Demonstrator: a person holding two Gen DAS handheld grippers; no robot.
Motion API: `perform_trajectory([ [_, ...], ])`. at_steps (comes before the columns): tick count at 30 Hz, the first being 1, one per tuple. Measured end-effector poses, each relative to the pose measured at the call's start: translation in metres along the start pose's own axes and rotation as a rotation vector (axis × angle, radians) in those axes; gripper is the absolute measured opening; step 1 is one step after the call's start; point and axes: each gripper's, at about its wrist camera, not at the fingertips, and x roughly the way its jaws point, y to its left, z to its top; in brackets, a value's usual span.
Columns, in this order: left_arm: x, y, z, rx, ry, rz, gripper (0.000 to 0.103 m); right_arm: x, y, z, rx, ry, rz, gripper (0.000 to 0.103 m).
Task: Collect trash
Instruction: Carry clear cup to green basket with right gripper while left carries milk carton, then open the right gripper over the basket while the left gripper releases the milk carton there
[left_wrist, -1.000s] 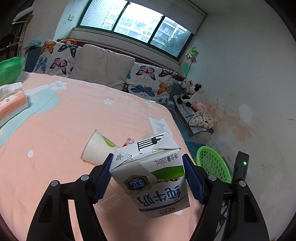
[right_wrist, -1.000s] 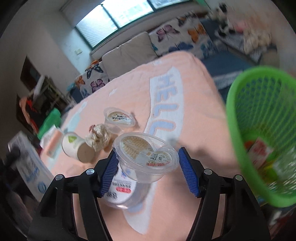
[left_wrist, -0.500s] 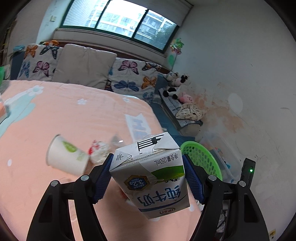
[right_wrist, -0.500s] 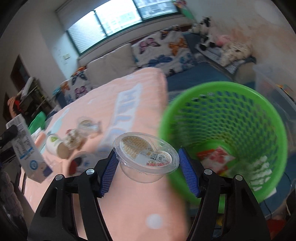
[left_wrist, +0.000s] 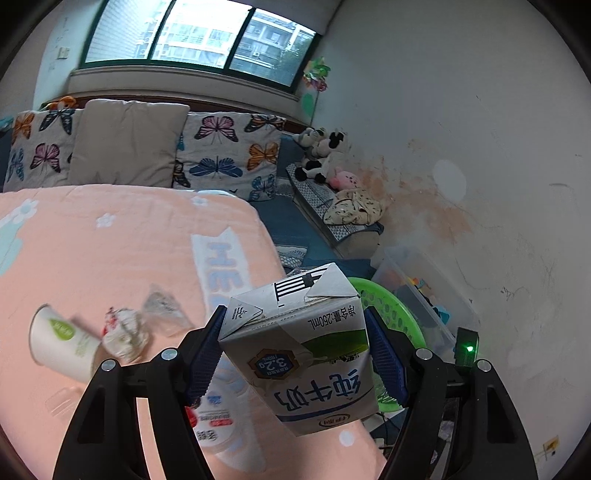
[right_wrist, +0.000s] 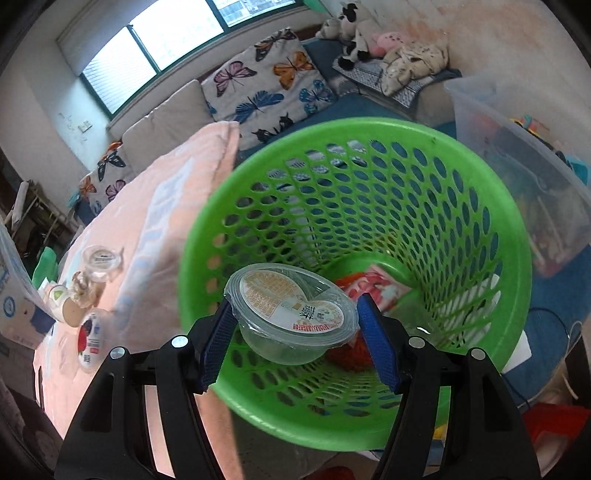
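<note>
My left gripper (left_wrist: 295, 354) is shut on a white and green milk carton (left_wrist: 299, 350) and holds it above the peach bed's right edge. The green mesh basket (left_wrist: 391, 314) shows behind the carton. My right gripper (right_wrist: 297, 336) is shut on a clear plastic cup with a printed lid (right_wrist: 291, 314) and holds it over the open mouth of the green basket (right_wrist: 369, 206). Red and white wrappers (right_wrist: 373, 288) lie in the basket's bottom.
On the bed (left_wrist: 110, 251) lie a paper cup (left_wrist: 62, 343), a crumpled wrapper (left_wrist: 125, 332), a clear cup (left_wrist: 162, 306) and a lidded container (left_wrist: 218, 428). A clear storage bin (right_wrist: 517, 147) stands behind the basket. Butterfly pillows (left_wrist: 229, 155) and stuffed toys (left_wrist: 325, 155) lie by the wall.
My right gripper has swung right from over the bed to above the basket with the cup. My left gripper has moved right with the carton, toward the bed's edge.
</note>
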Motion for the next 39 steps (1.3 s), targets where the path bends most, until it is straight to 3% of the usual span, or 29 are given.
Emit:
perform_trajectory([
  [7, 0.029, -0.020, 0.004, 0.032, 0.038, -0.001, 0.070, -0.002, -0.008, 0.001, 0.003, -0.009, 0.004, 0.076],
  [22, 0.097, -0.068, -0.002, 0.093, 0.129, -0.044, 0.070, -0.057, -0.023, -0.010, 0.009, -0.118, 0.013, 0.076],
  [34, 0.143, -0.092, -0.018, 0.091, 0.200, -0.071, 0.071, -0.074, -0.047, -0.023, 0.068, -0.145, 0.005, 0.076],
  [39, 0.144, -0.098, -0.024, 0.099, 0.211, -0.107, 0.084, -0.074, -0.053, -0.029, 0.085, -0.139, 0.007, 0.076],
])
